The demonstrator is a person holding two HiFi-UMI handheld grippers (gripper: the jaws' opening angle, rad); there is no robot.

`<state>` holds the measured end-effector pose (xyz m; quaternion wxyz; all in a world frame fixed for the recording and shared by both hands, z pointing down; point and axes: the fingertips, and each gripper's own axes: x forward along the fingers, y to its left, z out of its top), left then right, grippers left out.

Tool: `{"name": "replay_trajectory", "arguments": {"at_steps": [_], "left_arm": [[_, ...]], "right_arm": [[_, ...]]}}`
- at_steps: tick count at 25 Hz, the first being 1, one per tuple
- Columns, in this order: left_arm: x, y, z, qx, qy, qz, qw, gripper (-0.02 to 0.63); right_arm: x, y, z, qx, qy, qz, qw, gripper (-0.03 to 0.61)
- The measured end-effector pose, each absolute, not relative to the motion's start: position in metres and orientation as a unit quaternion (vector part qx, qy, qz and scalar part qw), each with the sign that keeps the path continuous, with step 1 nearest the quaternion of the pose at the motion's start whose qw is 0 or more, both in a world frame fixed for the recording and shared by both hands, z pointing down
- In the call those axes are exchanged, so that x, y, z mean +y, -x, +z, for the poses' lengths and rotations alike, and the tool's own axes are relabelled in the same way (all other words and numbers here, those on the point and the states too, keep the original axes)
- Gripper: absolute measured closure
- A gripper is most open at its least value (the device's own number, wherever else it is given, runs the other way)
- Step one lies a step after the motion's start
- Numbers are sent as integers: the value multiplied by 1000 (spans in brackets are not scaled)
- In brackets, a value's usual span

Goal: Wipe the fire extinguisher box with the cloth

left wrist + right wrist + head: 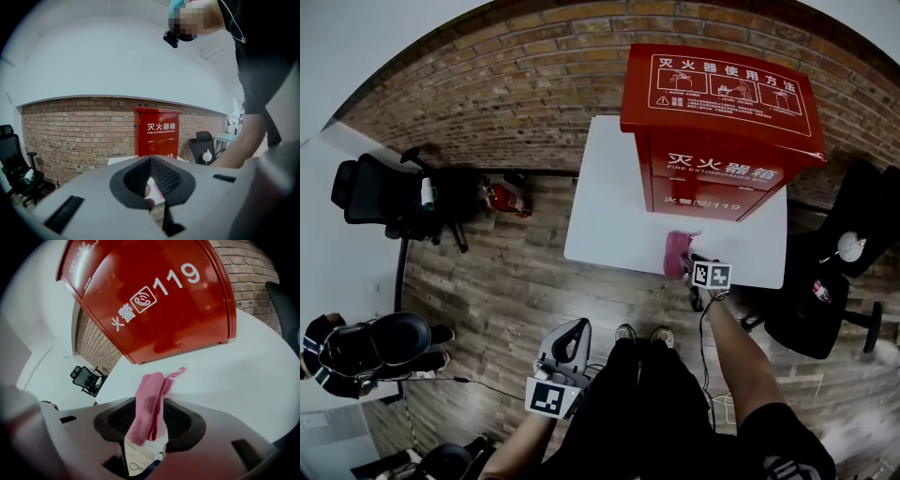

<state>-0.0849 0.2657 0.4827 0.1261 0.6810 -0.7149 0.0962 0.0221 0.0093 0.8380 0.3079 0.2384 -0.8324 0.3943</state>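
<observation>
Presently: pick-up step done, wipe proper not yet begun (my reading). The right gripper has its fingers closed on the pink cloth; the cloth runs up between the pads, and its loop end lies ahead of the fingertips on the white table. The fire extinguisher box stands upright just beyond the fingertips, its red front with "119" filling the space ahead; cloth and box are apart. The left gripper has its fingers drawn together at the tips with nothing between them; the box is well ahead of them.

Next move, as judged: raise the cloth off the table, carry it forward to the front face, press a broad fold flat, then sweep; the bunched cloth may give poor contact, so a firm grip is wanted.

Views: the right gripper view alone shows the grip on the cloth; the head view alone shows the box's sloped lid with its instruction panel, and the left gripper held low, off the table, well behind the right gripper's fingers.
</observation>
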Motion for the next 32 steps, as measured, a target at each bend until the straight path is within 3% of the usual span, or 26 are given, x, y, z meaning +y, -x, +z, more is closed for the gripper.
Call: {"name": "replay_trajectory", "arguments": {"at_steps": [12,22,28,32], "left_arm": [[284,99,497,-732,-657,104,145,584],[299,107,505,-740,-646,108,153,584],[312,115,504,-746,-639,107,155,584],[319,118,506,-746,-638,108,157,584]], "right_arm": [[1,-12,872,-800,-229,471,295,405],[10,11,876,-792,-225,463,328,407],[11,15,878,-787,-245,465,323,490],[12,18,874,-789,-246,472,308,506]]}}
